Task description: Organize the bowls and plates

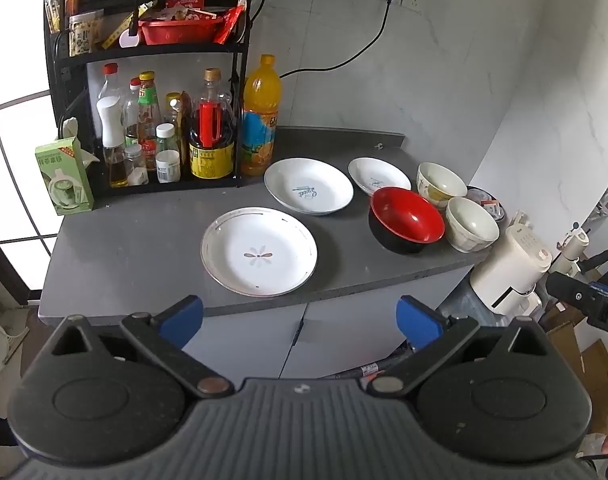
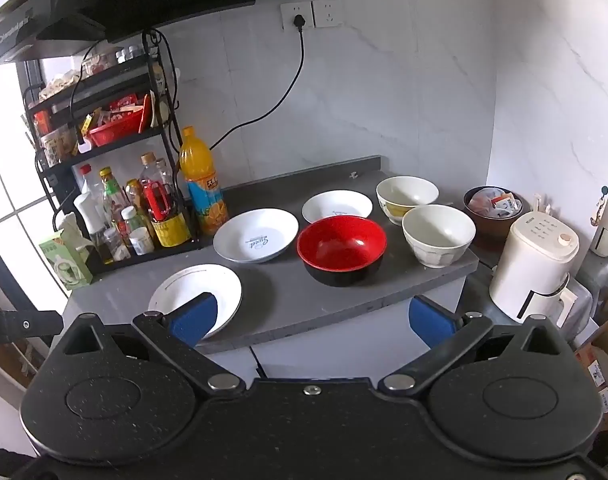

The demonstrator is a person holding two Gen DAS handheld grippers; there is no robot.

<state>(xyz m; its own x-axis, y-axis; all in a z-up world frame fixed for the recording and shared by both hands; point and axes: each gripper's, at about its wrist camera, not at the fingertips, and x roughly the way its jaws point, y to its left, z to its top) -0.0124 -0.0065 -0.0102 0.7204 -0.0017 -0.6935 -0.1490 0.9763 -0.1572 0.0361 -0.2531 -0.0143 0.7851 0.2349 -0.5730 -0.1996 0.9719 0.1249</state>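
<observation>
Marble-tiled wall [image 2: 384, 92]; grey counter [image 2: 287, 300]; bright window [image 1: 11, 120]

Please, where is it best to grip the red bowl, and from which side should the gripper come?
Probably the near rim of the red bowl, approached from above with the right gripper: it stands upright and open, so one finger can go inside the wall, one outside.
</observation>
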